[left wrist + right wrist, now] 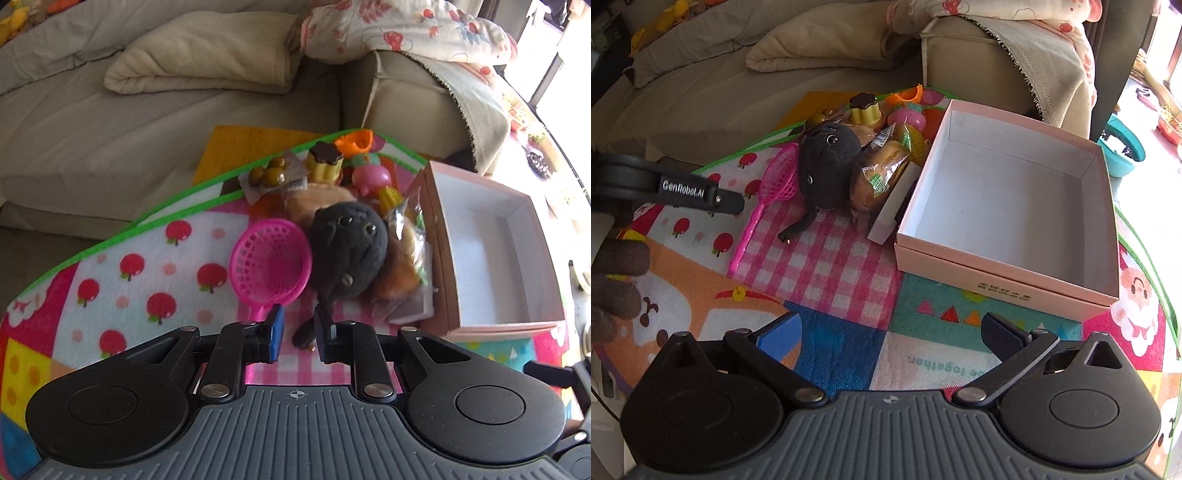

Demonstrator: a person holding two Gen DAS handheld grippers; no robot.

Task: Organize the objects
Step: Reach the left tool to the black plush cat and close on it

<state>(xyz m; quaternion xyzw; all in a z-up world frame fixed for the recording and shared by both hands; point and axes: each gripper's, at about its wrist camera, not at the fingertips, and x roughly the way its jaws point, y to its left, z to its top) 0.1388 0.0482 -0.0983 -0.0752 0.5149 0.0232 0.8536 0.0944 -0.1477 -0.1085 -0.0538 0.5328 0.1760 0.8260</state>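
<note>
While the black plush cat [345,251] lies in the toy pile on the patchwork mat [831,266], beside the pink strainer [271,258] and left of the empty pink box [1008,206], we hover. Our left gripper [298,334] has its fingers narrowed around nothing; our right gripper [890,332] spreads its fingers wide.

Daylight floods in from the right — the window [546,55] is blown out to white. The sofa [701,96] sits in shadow. Fisheye bending warps the edges; detail is slightly soft.
</note>
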